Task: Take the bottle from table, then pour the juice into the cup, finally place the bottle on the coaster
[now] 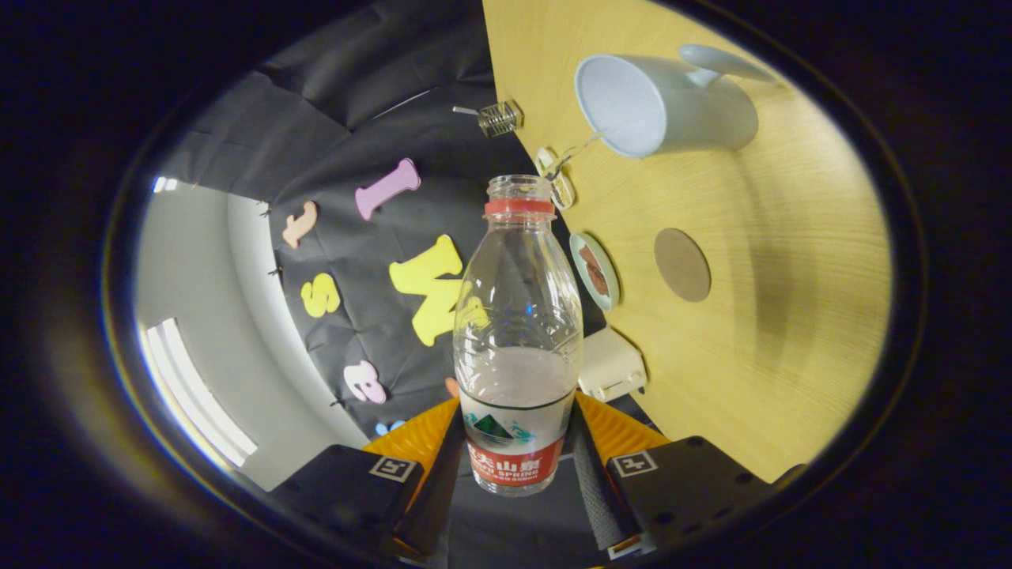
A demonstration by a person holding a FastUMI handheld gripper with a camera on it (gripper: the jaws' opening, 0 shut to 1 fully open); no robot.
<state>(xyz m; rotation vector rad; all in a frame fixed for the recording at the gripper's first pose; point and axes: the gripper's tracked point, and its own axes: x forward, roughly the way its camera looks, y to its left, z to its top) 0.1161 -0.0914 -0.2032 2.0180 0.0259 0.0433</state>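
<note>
Fingers (518,454) clamped on the bottle (518,332), one pressing each side of the labelled lower body. Bottle is off the surface (791,332) and rolled well over: the surface stands almost on edge at 3 o'clock of the bottle, the booth wall at 9. Cap is off, open neck points straight ahead from the fingers toward 12 o'clock. Liquid sits in the lower part of the bottle, above the label.

Progress, judged: pick-up done. Pour looks under way or about to start. The cup (664,103) lies beyond the neck at about 1 o'clock, mouth facing the bottle, apart from it. Neck not yet over the cup mouth. Can't tell if any juice is in the cup; inside looks pale.

Left: finish pour, right the bottle, set it on the coaster (682,265). Coaster is bare, at 2 o'clock of the bottle body, between bottle and far surface. A small dish (594,271) sits just beside the bottle shoulder, nearer than the coaster.
</note>
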